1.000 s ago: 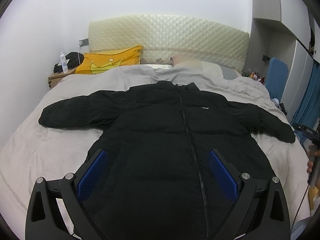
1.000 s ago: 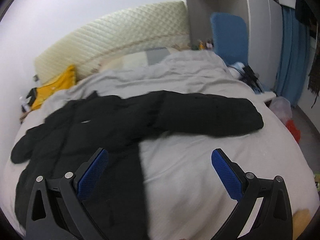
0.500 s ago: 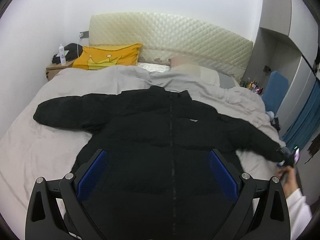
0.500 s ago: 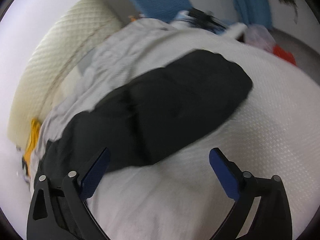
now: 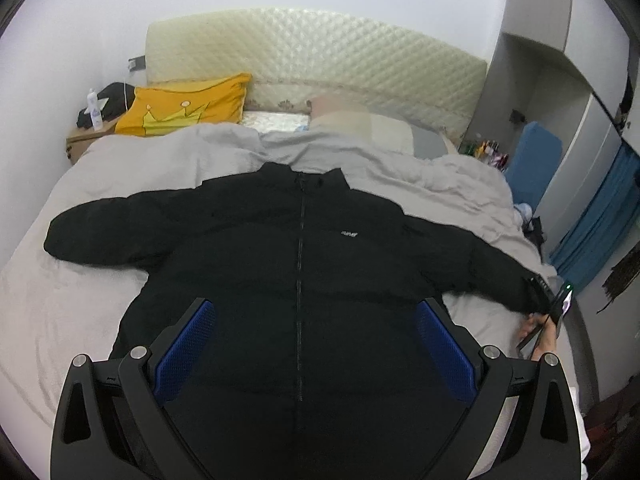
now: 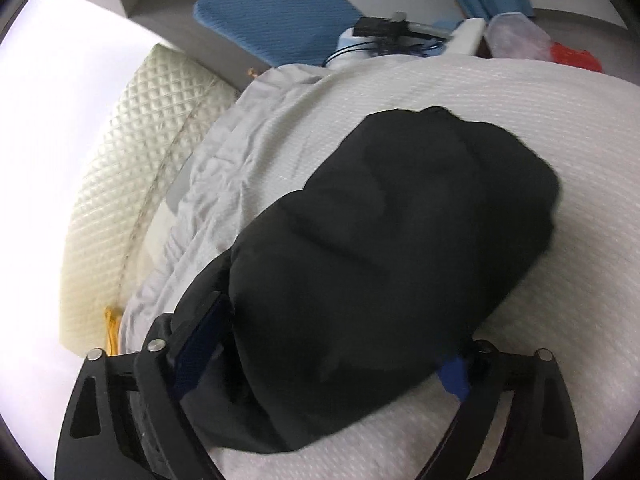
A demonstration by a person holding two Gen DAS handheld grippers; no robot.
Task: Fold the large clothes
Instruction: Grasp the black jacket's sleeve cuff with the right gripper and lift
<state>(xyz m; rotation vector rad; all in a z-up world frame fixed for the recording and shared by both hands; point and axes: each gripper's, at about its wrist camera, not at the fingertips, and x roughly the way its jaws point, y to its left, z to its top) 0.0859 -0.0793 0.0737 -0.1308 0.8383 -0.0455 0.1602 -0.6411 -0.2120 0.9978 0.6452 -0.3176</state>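
A black puffer jacket (image 5: 300,272) lies zipped and face up on the bed (image 5: 60,300), both sleeves spread outward. My left gripper (image 5: 316,348) is open and hovers above the jacket's lower front, touching nothing. My right gripper (image 6: 332,352) is open with its jaws on either side of the jacket's right sleeve (image 6: 400,248), near the cuff end. The sleeve bulges between the blue pads (image 6: 452,376). In the left wrist view the right gripper's body shows at the right sleeve's cuff (image 5: 536,292).
A grey duvet (image 5: 400,168) and a yellow crown pillow (image 5: 184,106) lie at the padded headboard (image 5: 320,56). A nightstand (image 5: 80,136) with a bottle stands far left. A blue chair (image 5: 532,160), blue curtain (image 5: 604,216) and bags on the floor (image 6: 560,48) are at the bed's right.
My right gripper has dropped down and forward onto the right sleeve, which now sits between its open jaws. My left gripper's view has shifted slightly; the jacket has not moved.
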